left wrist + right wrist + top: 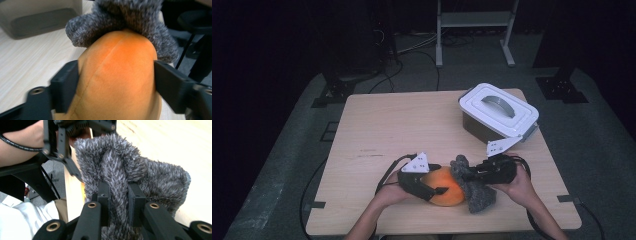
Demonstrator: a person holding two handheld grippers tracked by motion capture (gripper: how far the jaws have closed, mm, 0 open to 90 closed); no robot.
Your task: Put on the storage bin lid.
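An orange plush ball (444, 187) lies near the table's front edge with a grey fuzzy cloth (474, 192) draped against its right side. My left gripper (424, 186) is shut on the orange plush (117, 75), one black jaw on each flank. From the right, my right gripper (472, 175) pinches a fold of the grey cloth (117, 177) between its jaws. In the left gripper view the grey cloth (120, 22) covers the far end of the orange plush.
A grey bin with a white handled lid (498, 111) stands at the back right of the wooden table (382, 130). Cables and a metal frame (474, 30) lie on the floor beyond the table.
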